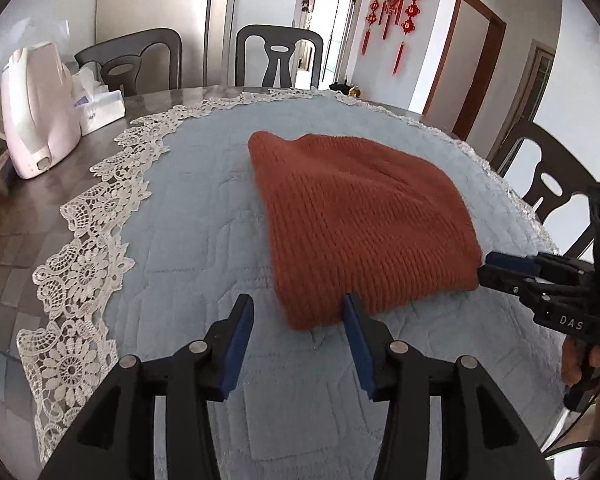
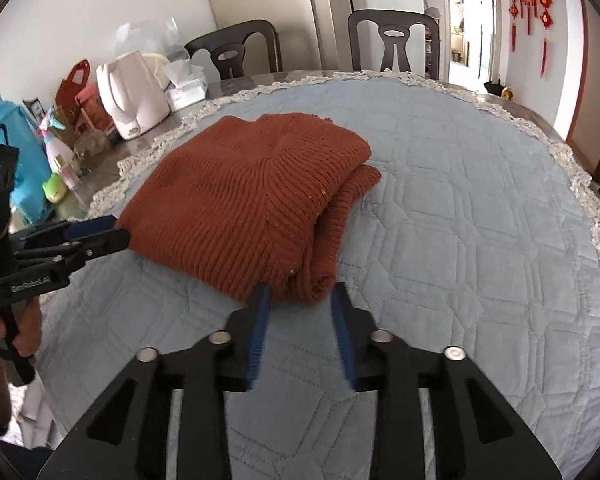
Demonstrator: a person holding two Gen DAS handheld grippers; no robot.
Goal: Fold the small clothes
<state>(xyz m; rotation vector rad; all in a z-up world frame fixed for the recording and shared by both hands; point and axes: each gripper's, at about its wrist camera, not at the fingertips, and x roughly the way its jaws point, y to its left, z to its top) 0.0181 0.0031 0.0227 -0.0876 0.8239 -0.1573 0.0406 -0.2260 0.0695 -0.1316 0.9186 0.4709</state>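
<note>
Lying folded on blue quilted mat [image 1: 188, 216], rust sweater [image 1: 360, 216]; left claw [image 1: 298, 312], right claw [image 2: 300, 294] both agape, empty.

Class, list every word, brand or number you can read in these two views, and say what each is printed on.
"DAS": white letters on the black body of the right gripper, seen in the left wrist view.
"GenRobot.AI": small, slightly blurred print on the body of the left gripper, seen in the right wrist view.
Labels on the tissue pack and the bottles and boxes on the table: too small to read.
</note>
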